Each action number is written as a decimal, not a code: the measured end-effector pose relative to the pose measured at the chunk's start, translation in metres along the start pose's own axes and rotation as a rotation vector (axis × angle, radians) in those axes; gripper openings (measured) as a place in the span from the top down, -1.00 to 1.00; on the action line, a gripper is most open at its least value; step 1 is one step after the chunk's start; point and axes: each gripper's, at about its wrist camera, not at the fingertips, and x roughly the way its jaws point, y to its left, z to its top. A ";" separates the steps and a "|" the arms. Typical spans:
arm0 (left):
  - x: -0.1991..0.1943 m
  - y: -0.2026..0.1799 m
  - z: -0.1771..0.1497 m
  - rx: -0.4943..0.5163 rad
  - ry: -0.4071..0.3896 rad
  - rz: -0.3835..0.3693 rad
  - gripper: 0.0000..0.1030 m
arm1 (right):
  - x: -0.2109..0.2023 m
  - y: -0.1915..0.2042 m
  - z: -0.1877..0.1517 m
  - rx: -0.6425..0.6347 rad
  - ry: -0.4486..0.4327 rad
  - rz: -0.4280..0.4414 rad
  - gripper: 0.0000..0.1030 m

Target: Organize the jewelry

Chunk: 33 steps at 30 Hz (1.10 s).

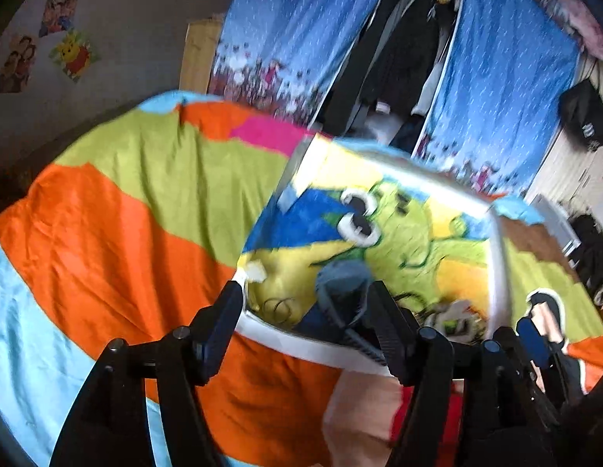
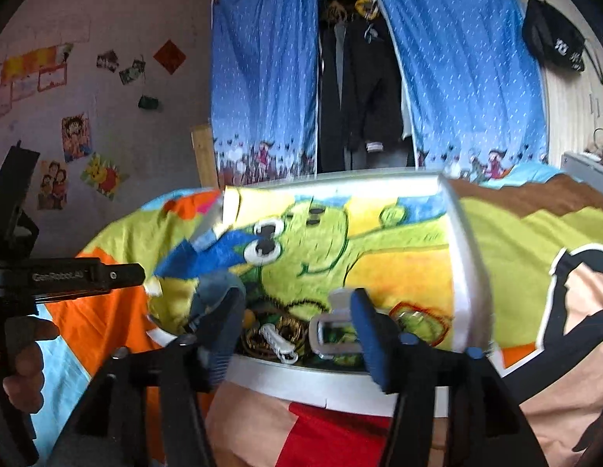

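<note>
A white-rimmed tray (image 1: 500, 257) with a green cartoon drawing inside lies on the bed; it also shows in the right wrist view (image 2: 463, 272). Jewelry lies in its near part: brown bracelets (image 2: 288, 329), a white chain (image 2: 280, 344), a clear buckle-like piece (image 2: 332, 334) and a thin ring (image 1: 278, 307). My left gripper (image 1: 305, 311) is open over the tray's near left rim. My right gripper (image 2: 297, 323) is open above the jewelry pile. A blurred blue fingertip pad (image 1: 342, 284) sits between the left fingers.
The colourful striped bedspread (image 1: 146, 214) covers the bed. Blue curtains (image 2: 262, 78) and hanging dark clothes (image 2: 360, 89) stand behind. Posters are on the left wall (image 2: 76, 136). The left gripper body (image 2: 68, 276) and a hand show at the left of the right wrist view.
</note>
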 end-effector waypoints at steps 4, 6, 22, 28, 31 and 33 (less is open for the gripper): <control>-0.036 -0.011 0.003 0.013 -0.056 -0.015 -0.48 | -0.034 -0.005 0.013 0.010 -0.090 -0.005 -0.49; -0.054 -0.015 0.000 0.017 -0.098 -0.016 -0.51 | -0.051 -0.008 0.017 0.023 -0.132 -0.030 -0.64; -0.182 -0.043 -0.057 0.120 -0.341 0.001 -0.96 | -0.176 0.005 0.018 0.036 -0.337 -0.109 -1.00; -0.219 -0.040 -0.082 0.150 -0.370 0.001 -0.96 | -0.210 0.013 0.005 0.031 -0.329 -0.121 -1.00; -0.238 -0.039 -0.098 0.165 -0.380 0.008 -0.96 | -0.232 0.018 -0.004 0.037 -0.321 -0.127 -1.00; -0.250 -0.037 -0.110 0.173 -0.384 0.003 -0.96 | -0.246 0.022 -0.009 0.037 -0.313 -0.134 -1.00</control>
